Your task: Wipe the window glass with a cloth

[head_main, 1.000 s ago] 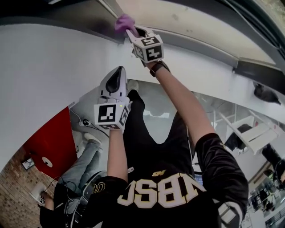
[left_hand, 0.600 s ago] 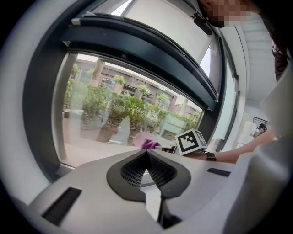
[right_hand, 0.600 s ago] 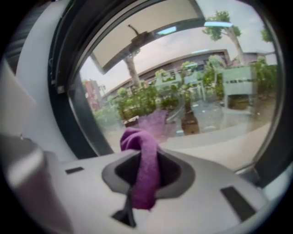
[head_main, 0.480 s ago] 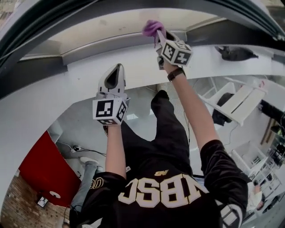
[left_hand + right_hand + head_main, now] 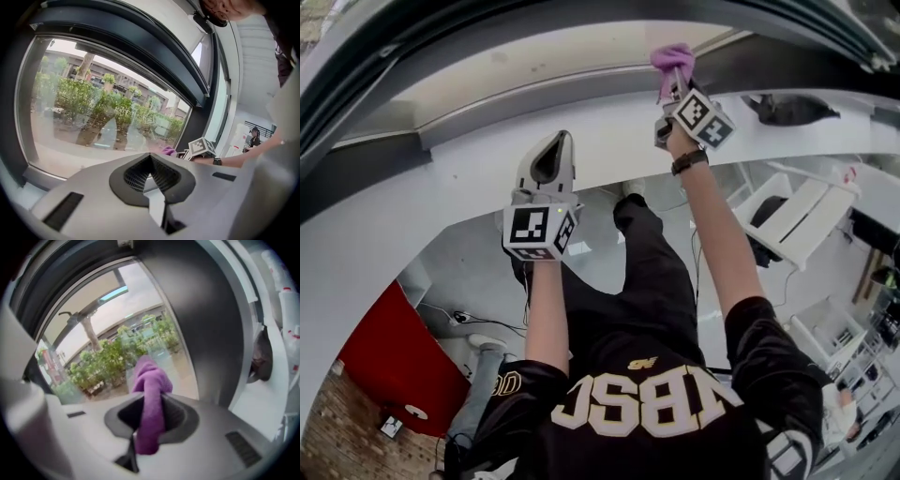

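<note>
The purple cloth [image 5: 673,60] is bunched in my right gripper [image 5: 671,82], which is shut on it and holds it against the window glass [image 5: 534,58] near the pane's right end. In the right gripper view the cloth [image 5: 150,394] sticks out between the jaws, touching the glass [image 5: 112,333] beside the dark frame post [image 5: 211,324]. My left gripper [image 5: 551,152] is shut and holds nothing; it hangs short of the sill, left of the right one. In the left gripper view the glass [image 5: 93,108] fills the left, with the cloth [image 5: 168,150] and right gripper cube small at right.
A dark window frame [image 5: 384,159] runs round the pane, with a white sill [image 5: 609,122] below it. A dark object [image 5: 787,110] lies on the ledge at right. A person in a black jersey [image 5: 656,403] shows below, white furniture [image 5: 806,225] to the right, a red panel [image 5: 403,366] at left.
My right gripper has carried the cloth rightward along the glass, now close to the frame post. The left gripper has stayed roughly where it was.
</note>
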